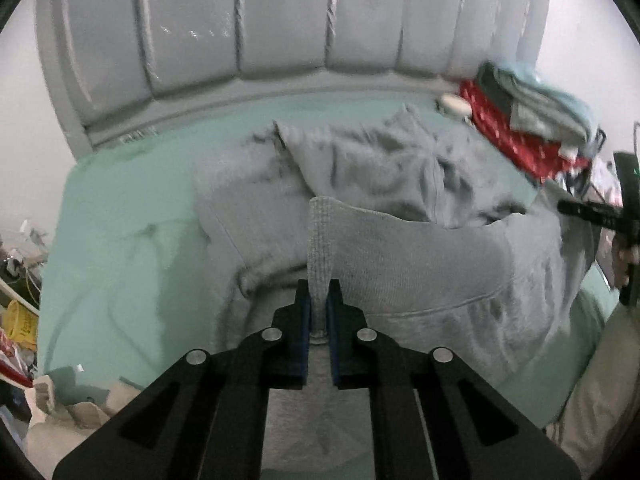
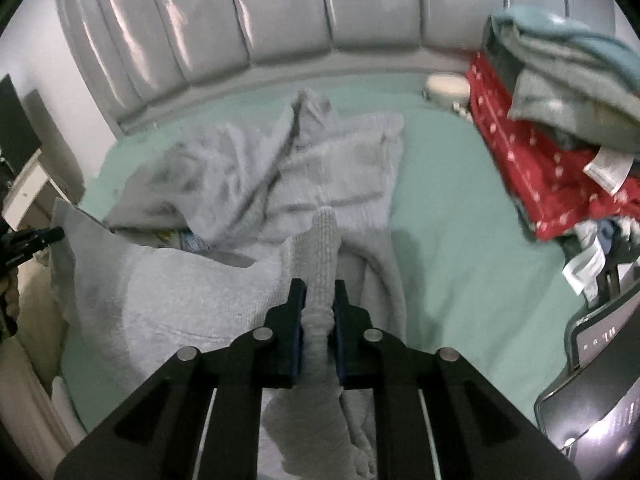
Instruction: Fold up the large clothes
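Note:
A large grey sweatshirt lies crumpled on the mint green bed sheet; it also shows in the right wrist view. My left gripper is shut on the ribbed hem at the garment's left corner and holds it lifted. My right gripper is shut on the ribbed hem at the other corner, raised above the sheet. The hem hangs stretched between the two grippers. The right gripper also shows at the right edge of the left wrist view.
A padded grey headboard closes the far side. A pile of folded clothes on a red patterned cloth sits at the right. A small white object lies by the headboard. A dark device stands at the near right. Clutter lies left of the bed.

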The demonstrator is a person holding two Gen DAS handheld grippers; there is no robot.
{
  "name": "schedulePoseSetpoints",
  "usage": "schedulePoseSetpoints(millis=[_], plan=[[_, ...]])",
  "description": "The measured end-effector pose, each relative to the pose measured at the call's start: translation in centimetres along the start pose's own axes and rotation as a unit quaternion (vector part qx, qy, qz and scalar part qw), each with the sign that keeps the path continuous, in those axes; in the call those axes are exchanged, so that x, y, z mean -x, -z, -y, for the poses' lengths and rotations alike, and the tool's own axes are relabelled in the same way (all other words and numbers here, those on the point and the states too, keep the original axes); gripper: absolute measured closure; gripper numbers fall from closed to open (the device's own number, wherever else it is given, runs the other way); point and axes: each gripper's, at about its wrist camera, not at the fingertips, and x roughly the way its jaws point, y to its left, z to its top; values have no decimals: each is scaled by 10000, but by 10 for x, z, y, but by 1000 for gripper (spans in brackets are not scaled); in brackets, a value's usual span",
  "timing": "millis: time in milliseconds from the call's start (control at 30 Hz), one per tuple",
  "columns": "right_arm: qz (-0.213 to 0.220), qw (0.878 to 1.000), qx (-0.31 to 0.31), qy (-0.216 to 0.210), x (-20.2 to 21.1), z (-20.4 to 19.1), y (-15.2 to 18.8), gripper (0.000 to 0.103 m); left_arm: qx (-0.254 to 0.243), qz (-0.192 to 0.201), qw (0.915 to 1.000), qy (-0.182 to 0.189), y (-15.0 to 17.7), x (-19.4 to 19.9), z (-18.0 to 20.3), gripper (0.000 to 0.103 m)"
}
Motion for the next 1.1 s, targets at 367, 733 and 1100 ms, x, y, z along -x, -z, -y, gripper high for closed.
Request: schedulePoseSetpoints(millis=[367, 733, 1100], plan=[[695, 9975, 41, -115, 16, -9, -23, 91, 241, 789, 9966, -64, -20, 18, -9, 95], [1316, 9913, 49, -64, 21, -18, -62, 91, 487, 1662, 9848, -97, -41, 25, -23, 95], [1741, 9845, 215, 75, -7, -18, -117, 91, 804, 2204, 9721, 51, -96, -6, -55, 95]])
